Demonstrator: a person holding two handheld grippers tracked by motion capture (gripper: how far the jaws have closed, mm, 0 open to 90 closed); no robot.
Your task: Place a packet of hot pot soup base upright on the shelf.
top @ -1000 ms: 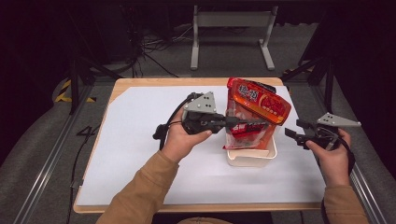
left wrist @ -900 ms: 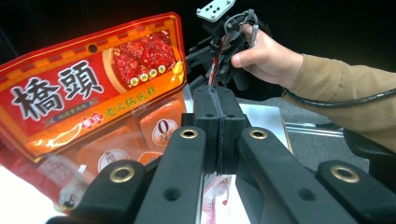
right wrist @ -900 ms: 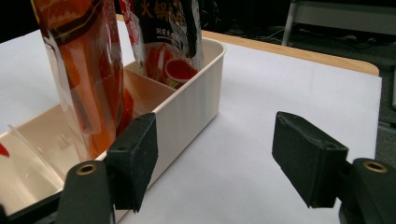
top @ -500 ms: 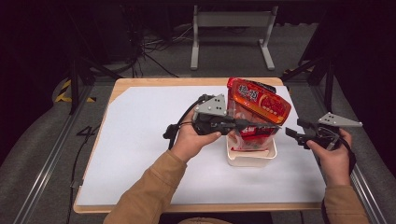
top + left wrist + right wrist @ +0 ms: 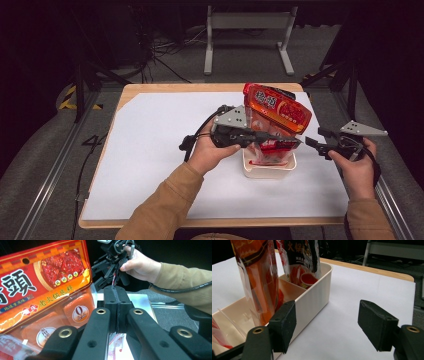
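The left gripper (image 5: 292,143) is holding its jaws pressed fully together, and something thin and clear with red print is showing in the seam between the pads in the left gripper view; whether that is the packet's edge is hard to tell. The left hand (image 5: 212,152) is reaching level toward three o'clock, forearm in a tan sleeve (image 5: 165,200) rising from six o'clock. The jaw tips are lying across the lower front of the orange-red sauce packet (image 5: 277,115), which is standing tilted in the cream compartment tray (image 5: 270,169) just right of the table's centre. The packet is bearing large white Chinese characters, smaller yellow ones, and round labels with a "0"; its left part is cut off in the left gripper view. The right gripper (image 5: 311,143) is hovering at the tray's three o'clock with its jaws standing wide apart, gripping nothing, and the right hand (image 5: 354,162) is holding it level. In the right gripper view a second dark packet (image 5: 300,257) is standing in a farther compartment, its top cut off.
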